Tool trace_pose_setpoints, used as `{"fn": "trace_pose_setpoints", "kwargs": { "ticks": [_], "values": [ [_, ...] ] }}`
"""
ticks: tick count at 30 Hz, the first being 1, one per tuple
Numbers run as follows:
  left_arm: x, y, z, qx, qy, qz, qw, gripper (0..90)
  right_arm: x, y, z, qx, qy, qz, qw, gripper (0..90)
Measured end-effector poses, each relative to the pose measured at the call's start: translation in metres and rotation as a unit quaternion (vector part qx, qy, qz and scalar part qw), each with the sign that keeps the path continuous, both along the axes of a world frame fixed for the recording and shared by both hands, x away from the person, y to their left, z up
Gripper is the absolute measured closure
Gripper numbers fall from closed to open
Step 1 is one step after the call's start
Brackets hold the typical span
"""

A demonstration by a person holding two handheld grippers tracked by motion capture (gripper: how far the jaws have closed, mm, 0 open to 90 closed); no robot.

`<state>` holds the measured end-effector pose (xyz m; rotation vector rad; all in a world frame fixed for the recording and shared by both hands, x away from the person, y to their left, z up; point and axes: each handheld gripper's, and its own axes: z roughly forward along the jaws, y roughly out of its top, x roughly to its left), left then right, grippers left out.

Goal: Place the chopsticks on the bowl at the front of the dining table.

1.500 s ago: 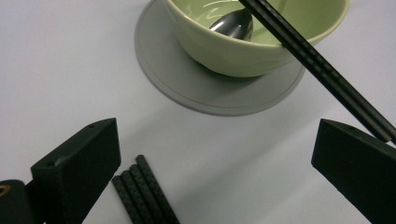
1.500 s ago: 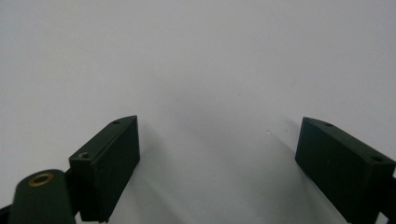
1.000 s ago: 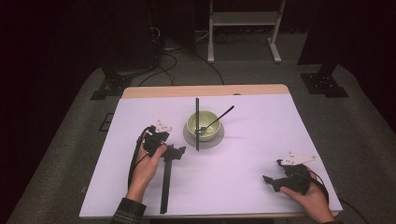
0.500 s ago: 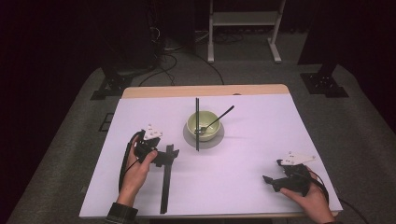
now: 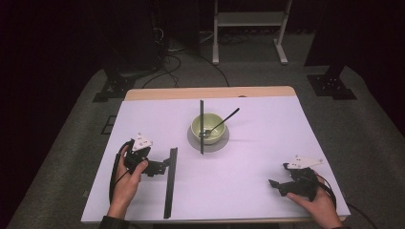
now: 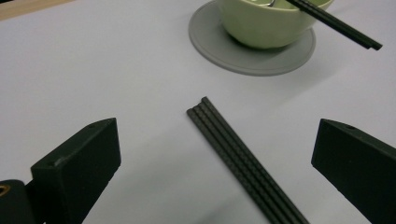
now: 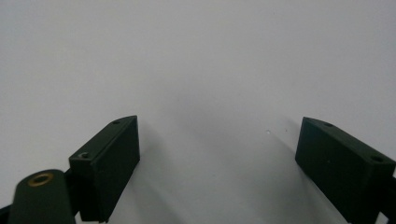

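- Table setting partly laid: green bowl (image 5: 207, 128) seated on grey coaster (image 5: 223, 143) near mid-table, utensil with dark handle (image 5: 224, 119) leaning inside it, handle out toward the far right
- One pair of black chopsticks (image 5: 201, 127) laid across the bowl's rim, running from the far side toward the person's edge; tip of that pair overhanging the coaster in the left gripper view (image 6: 341, 28)
- Second pair of chopsticks (image 5: 170, 182) flat on the white table cover (image 5: 248, 176), left of the bowl and well apart from it, not yet lifted; judged as the piece left to deal with, final place not readable from the pictures
- Left gripper (image 5: 160, 167) just beside the upper part of that flat pair, held low in the left hand (image 5: 125, 183), forearm entering from the bottom edge
- Left gripper view: jaws spread wide, flat pair (image 6: 243, 161) lying on the cover between them and running diagonally; nothing clamped, contact with either jaw not evident
- Judged stage: approach to a grasp on the flat pair, closing not begun
- Right gripper (image 5: 277, 183) resting near the table's front right corner in the right hand (image 5: 317, 205), pointing left, well apart from bowl and both pairs
- Right gripper view: jaws wide apart over bare white cover (image 7: 201, 70), holding nothing; judged idle
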<state>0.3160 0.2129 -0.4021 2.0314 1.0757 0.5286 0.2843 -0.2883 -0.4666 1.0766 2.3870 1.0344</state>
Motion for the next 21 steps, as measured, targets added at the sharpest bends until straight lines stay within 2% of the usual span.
{"fn": "trace_pose_setpoints", "kwargs": {
  "ticks": [13, 21],
  "values": [
    [-0.017, 0.019, -0.006, 0.002, -0.002, 0.007, 1.0000, 0.3, 0.000, 0.000, 0.000, 0.000, 0.000, 0.000, 1.0000, 12.2],
    [-0.027, 0.029, -0.015, 0.013, 0.005, 0.011, 0.9998, 0.2, 0.000, 0.000, 0.000, 0.000, 0.000, 0.000, 1.0000, 12.1]
  ]
}}
